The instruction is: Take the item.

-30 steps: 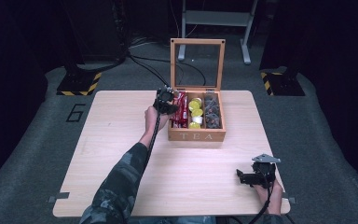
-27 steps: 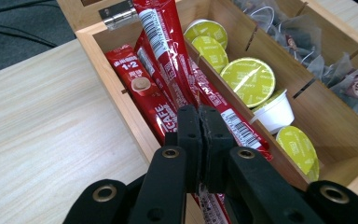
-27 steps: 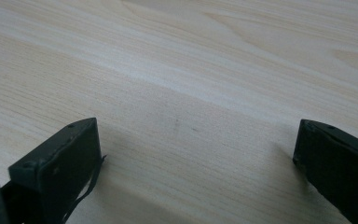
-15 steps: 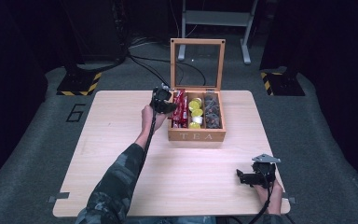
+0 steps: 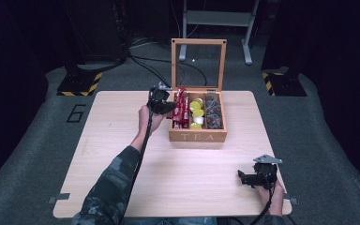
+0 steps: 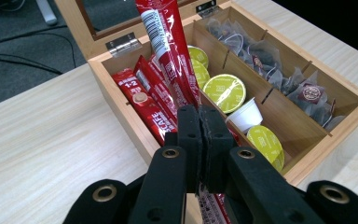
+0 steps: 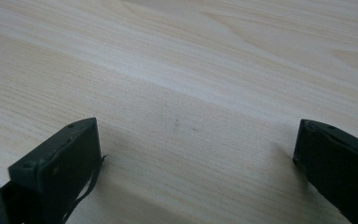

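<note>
Slightly nearer the person than 1 second ago, the left gripper (image 6: 200, 135) has lifted a red sachet (image 6: 167, 51) over the wooden box (image 5: 198, 136) marked "TEA", its jaws pinched tight on the stick. Other red sachets (image 6: 147, 105), one reading "CAFE", fill the box's left compartment; yellow-lidded capsules (image 6: 224, 90) the middle; tea bags (image 6: 279, 65) the right. The right gripper (image 7: 196, 154) hangs wide open, holding nothing, over the table (image 7: 191, 70).
</note>
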